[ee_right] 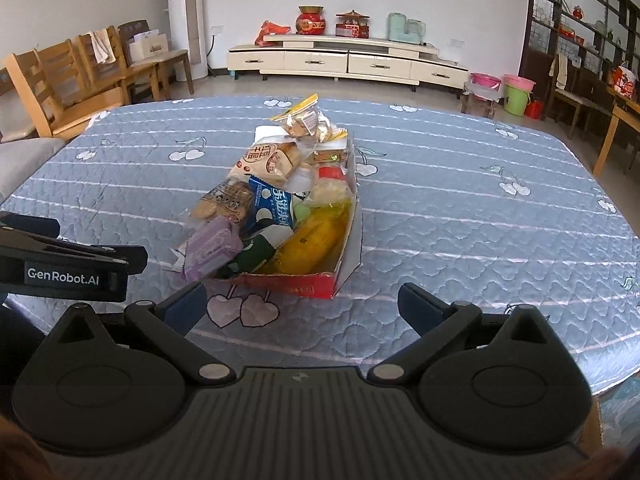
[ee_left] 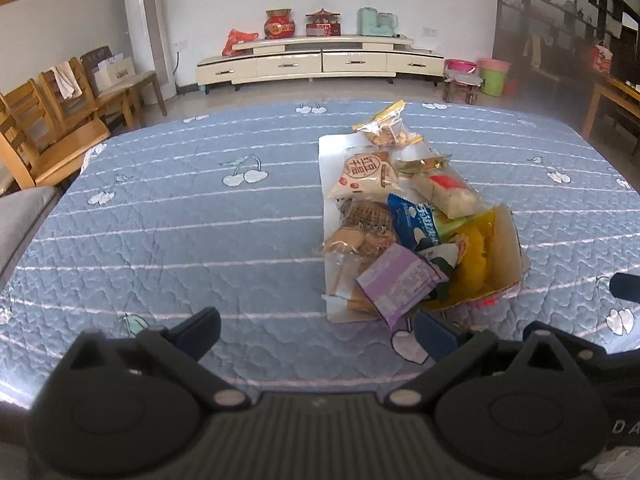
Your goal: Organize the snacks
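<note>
- Hovering low over the table [ee_left: 160,220], the left gripper [ee_left: 316,330] has its jaws wide apart and holds nothing.
- The right gripper [ee_right: 302,304] is also wide and holds nothing, just in front of the red box [ee_right: 312,284].
- The box stands in the middle of the blue quilted cloth [ee_right: 460,220] and is full of snacks.
- A purple packet [ee_left: 400,280] sticks out over its near edge, beside a yellow packet [ee_right: 316,240] and a blue packet [ee_left: 416,220].
- Behind the table stands a long white cabinet [ee_left: 320,60].

"GenRobot.AI" (white) on left hand-held gripper [ee_right: 100,258]
</note>
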Available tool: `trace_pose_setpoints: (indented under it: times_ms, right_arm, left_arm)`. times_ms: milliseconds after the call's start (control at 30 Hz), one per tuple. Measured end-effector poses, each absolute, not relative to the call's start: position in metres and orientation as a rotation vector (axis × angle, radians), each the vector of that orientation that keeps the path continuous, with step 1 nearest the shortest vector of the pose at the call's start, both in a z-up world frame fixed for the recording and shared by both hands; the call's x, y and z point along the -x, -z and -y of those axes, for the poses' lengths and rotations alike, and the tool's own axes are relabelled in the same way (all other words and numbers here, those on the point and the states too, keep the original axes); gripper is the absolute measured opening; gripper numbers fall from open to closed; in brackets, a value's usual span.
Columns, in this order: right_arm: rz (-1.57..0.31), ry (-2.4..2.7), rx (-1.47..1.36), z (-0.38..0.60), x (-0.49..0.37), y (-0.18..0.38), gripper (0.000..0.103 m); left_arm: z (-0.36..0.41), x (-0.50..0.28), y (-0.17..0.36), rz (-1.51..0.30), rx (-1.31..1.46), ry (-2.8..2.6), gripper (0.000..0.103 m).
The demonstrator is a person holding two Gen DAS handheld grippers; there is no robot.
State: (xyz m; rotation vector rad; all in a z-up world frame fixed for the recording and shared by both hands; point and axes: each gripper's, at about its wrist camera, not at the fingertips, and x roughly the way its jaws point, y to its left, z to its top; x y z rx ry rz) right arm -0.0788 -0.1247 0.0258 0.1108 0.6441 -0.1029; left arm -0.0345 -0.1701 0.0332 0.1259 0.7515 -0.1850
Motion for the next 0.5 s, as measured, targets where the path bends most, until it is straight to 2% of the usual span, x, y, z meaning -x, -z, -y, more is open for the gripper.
trace_pose_setpoints:
  times_ms: [500]
  right_arm:
    - [-0.643,0.090,-0.109,0.1227,0.0694,-0.0169,0.103]
  left_arm:
    - [0.1668,0.0317,-0.0330,-0.749,-0.126,0.176,0.102]
